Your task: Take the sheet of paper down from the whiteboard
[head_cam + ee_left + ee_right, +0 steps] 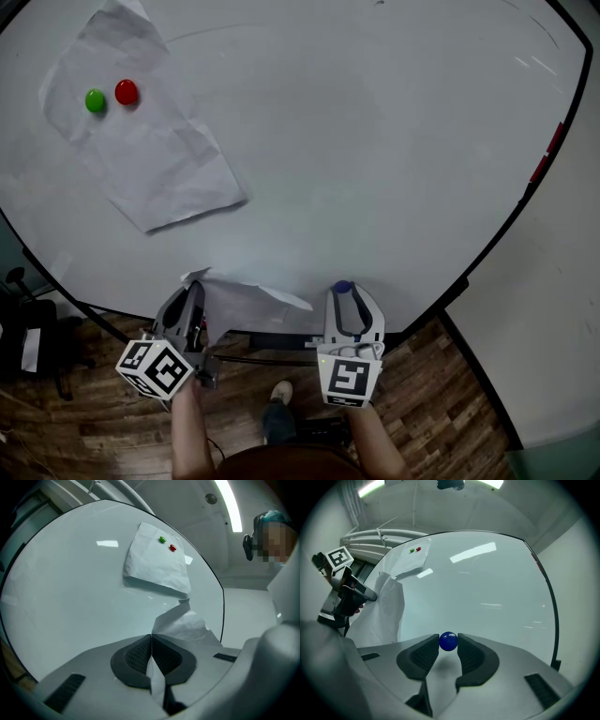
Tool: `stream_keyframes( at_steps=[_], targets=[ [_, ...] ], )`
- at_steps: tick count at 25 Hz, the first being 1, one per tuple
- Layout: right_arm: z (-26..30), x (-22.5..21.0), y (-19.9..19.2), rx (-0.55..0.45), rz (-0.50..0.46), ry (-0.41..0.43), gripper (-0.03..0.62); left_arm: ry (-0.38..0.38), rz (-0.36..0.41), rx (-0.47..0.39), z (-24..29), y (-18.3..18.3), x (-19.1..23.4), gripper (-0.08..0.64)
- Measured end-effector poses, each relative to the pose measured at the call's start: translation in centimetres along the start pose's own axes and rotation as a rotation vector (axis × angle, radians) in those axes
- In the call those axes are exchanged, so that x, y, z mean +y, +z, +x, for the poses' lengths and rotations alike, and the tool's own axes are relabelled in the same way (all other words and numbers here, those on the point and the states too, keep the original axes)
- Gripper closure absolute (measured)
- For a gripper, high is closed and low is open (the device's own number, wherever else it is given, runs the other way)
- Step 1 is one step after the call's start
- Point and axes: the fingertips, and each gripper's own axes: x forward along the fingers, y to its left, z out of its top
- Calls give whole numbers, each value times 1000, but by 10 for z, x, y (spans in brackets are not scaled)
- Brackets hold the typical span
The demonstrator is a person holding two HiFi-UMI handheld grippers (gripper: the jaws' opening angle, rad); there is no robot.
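A crumpled white sheet [246, 302] hangs at the whiteboard's [375, 159] lower edge. My left gripper [190, 305] is shut on its left corner, and in the left gripper view the paper [185, 625] runs up from between the closed pads [136, 656]. My right gripper [343, 294] is shut on a small blue magnet ball [448, 641] just right of that sheet [391, 611]. A second creased sheet [150, 150] stays on the board at upper left, under a green magnet [95, 100] and a red magnet [127, 92].
A black frame [497, 244] edges the board, with a red marker [548, 155] on its right side. Wooden floor [441, 394] lies below, with dark equipment [28, 337] at the left. A person [274, 536] stands at the right of the left gripper view.
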Motion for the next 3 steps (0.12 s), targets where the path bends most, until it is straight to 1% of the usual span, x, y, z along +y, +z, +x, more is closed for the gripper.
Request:
stream_keyframes(
  at_steps=[3],
  targets=[
    [2,2,-1,2,1,4,456,3,-3,0,1,1,1,535]
  ],
)
